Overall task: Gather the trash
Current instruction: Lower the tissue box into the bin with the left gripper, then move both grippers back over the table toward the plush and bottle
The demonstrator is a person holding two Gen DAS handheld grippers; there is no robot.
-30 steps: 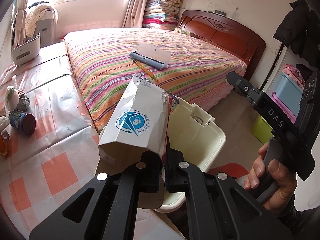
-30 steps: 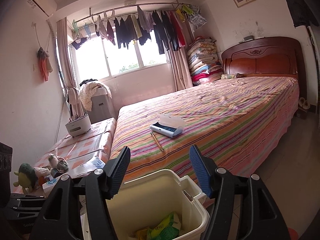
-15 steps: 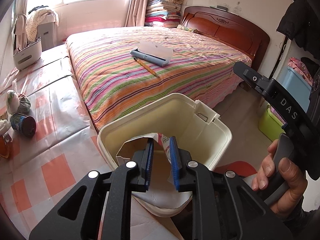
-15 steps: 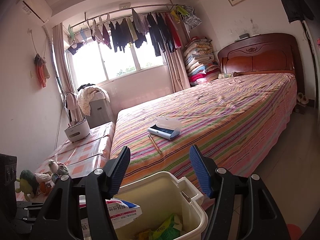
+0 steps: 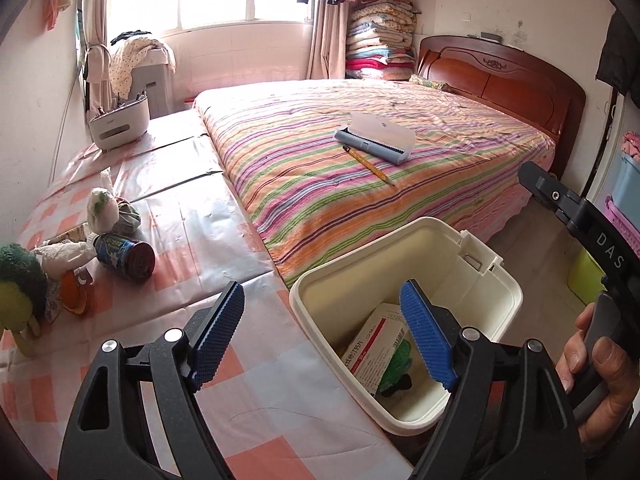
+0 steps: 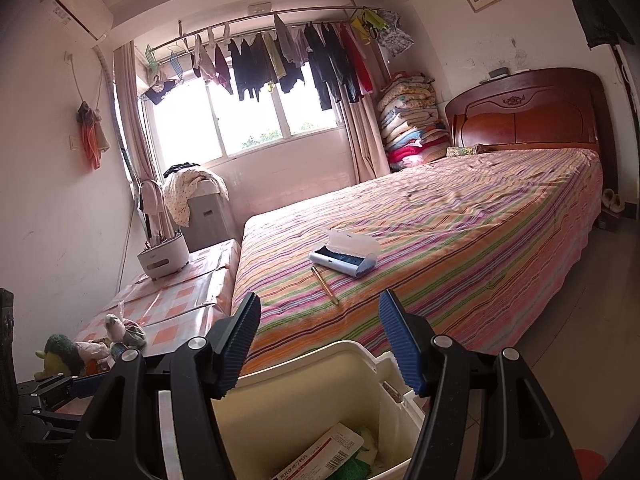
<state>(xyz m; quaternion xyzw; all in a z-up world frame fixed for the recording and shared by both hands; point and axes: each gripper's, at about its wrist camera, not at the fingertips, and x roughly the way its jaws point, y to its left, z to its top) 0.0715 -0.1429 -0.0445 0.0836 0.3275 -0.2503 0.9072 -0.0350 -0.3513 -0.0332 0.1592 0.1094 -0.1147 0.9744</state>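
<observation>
The white box point(image 5: 374, 344) with the red stripe now lies inside the cream bin point(image 5: 496, 308), low and right of middle in the left wrist view. It rests on some green trash. So this drop looks done. The left gripper point(image 5: 322, 332) has just been opening, and its blue fingers point(image 5: 218, 330) are spread wide with nothing between them. They hang over the bin's near rim and the checked cloth.

The box leans in the bin. Its long side runs from the lower left up to the upper right, and the top end points at the bin's far wall.

The right gripper point(image 6: 320, 344) sits low in the right wrist view, fingers apart and not pinching anything, with the bin just below it.

More trash seems to wait on the checked table point(image 5: 192, 232) at the left of the frame, like the dark can point(image 5: 126, 256) lying on its side. The next move is likely to swing the open left gripper over there and close on one piece.
</observation>
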